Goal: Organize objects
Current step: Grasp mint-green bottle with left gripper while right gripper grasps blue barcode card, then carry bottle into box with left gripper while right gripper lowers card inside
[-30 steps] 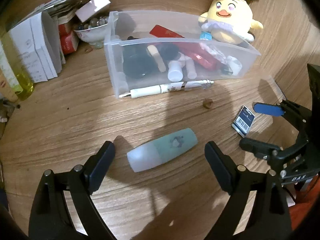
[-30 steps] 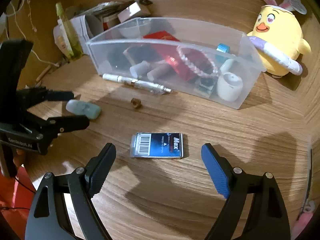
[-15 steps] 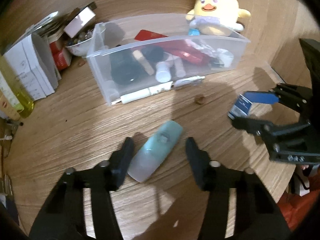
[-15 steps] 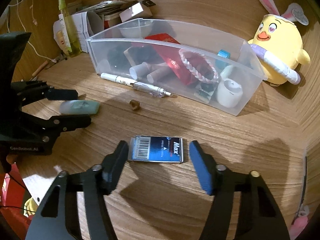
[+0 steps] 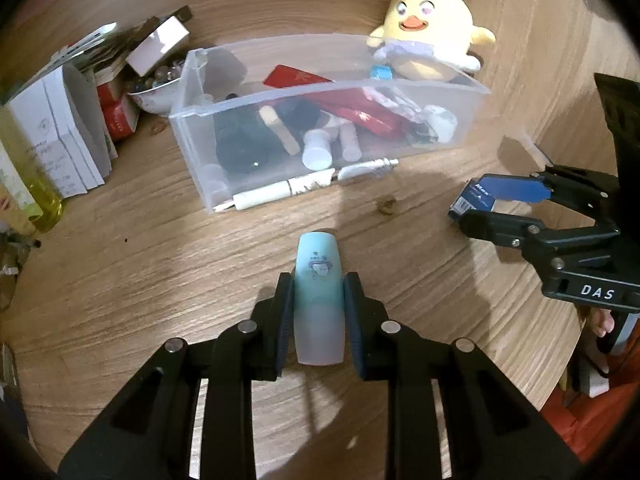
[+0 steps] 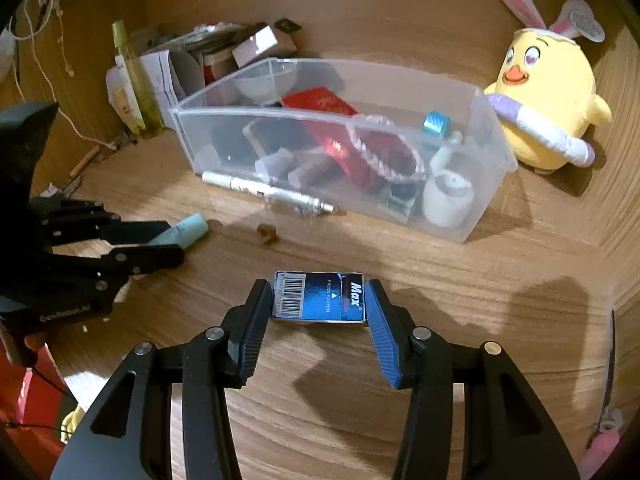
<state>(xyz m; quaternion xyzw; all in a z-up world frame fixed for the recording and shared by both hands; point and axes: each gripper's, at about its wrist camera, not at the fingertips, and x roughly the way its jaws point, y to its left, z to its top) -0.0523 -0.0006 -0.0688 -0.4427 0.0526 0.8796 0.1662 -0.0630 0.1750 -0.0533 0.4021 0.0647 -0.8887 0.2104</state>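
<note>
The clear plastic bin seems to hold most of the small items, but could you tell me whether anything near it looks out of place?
Yes: a white pen lies on the table against the clear bin front wall, outside it, with a small brown bit loose nearby.

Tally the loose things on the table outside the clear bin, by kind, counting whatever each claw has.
Teal bottle, in left claw: 1
Blue Max box, in right claw: 1
White pen: 1
Small brown piece: 1
Total: 4

Pen [image 5: 304, 188] before the bin [image 5: 192, 152] — plush chick [image 5: 430, 36] behind it.
</note>
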